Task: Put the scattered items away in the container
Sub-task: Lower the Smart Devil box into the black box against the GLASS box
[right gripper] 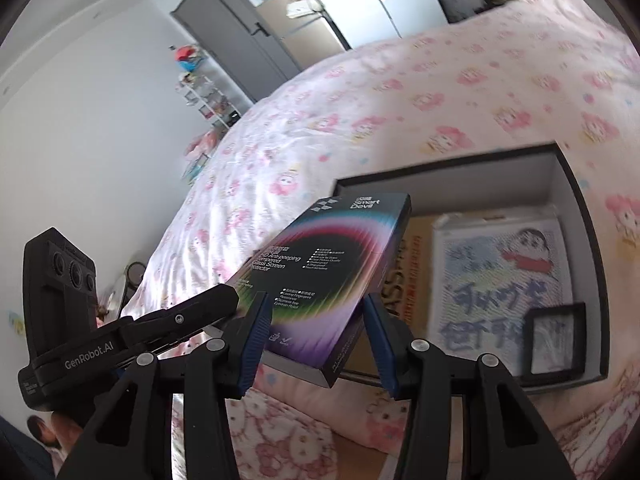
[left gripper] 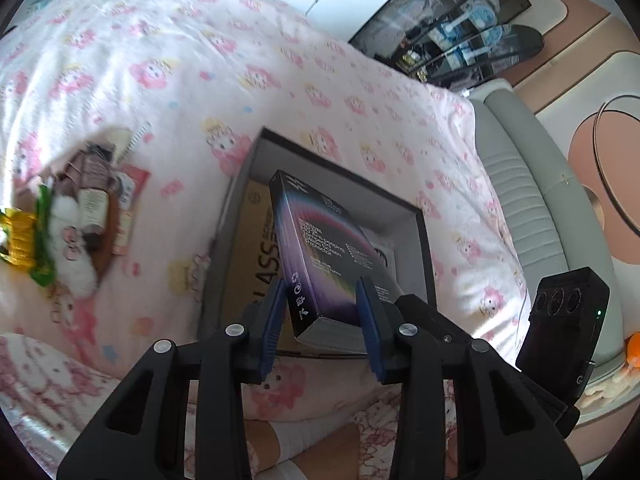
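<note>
A dark screen-protector box (left gripper: 320,240) with rainbow print hangs tilted over the open grey container (left gripper: 380,204) on the bed. My left gripper (left gripper: 322,312) is shut on its near end, blue pads against both sides. In the right wrist view the same box (right gripper: 332,264) sits between the pads of my right gripper (right gripper: 316,328), which is also shut on it. The left gripper's finger (right gripper: 200,312) reaches in beside it. Inside the container (right gripper: 460,188) lie a brown carton, a cartoon drawing (right gripper: 504,280) and a small black frame (right gripper: 556,340).
A pile of scattered items (left gripper: 80,208), with a white plush toy, a green-and-yellow packet and booklets, lies on the pink patterned cover to the container's left. A grey padded bed edge (left gripper: 516,184) runs on the right. A person's leg (left gripper: 312,440) shows below.
</note>
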### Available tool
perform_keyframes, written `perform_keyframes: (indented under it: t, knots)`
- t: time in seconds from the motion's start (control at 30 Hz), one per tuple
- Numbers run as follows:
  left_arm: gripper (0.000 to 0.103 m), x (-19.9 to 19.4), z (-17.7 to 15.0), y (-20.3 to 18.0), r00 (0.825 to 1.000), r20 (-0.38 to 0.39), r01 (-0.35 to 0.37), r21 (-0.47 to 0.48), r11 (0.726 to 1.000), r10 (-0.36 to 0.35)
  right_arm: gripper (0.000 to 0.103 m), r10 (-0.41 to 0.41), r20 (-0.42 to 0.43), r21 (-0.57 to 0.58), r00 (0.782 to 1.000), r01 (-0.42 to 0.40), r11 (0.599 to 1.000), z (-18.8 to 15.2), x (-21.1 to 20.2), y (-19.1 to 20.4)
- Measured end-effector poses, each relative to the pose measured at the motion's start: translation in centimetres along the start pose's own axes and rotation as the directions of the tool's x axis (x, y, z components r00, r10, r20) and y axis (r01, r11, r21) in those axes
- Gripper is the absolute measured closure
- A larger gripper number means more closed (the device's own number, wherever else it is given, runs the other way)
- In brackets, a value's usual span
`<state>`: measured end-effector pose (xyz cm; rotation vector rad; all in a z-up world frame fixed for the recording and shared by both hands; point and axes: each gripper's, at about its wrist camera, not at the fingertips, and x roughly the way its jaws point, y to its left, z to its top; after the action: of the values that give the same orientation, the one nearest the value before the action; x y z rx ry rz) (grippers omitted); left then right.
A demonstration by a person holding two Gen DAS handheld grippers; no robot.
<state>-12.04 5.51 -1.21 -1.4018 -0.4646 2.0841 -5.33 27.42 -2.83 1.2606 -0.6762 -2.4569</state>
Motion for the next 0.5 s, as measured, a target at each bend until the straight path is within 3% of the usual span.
perform_keyframes:
  t: [0.2,0.37,0.5]
  knots:
    - [0.066,5.3,-1.0,0.0,0.993,-0.110,-0.032,0.004,0.999,0.033,0.059,-0.051,-0.045,0.056,0.998,0.053,0.997,-0.9,1.9,-4.2]
    - [0.066,7.3,-1.7,0.4,0.985,-0.152,-0.078,0.005,0.997,0.078,0.059,-0.090,-0.071,0.078,0.993,0.096,0.992,-0.6,3.8,-5.7]
    - [0.066,8.1,-2.1,0.9,0.975,-0.186,-0.124,0.008,0.992,0.123,0.060,-0.075,-0.105,0.096,0.992,0.085,0.992,-0.8,5.0,-6.6]
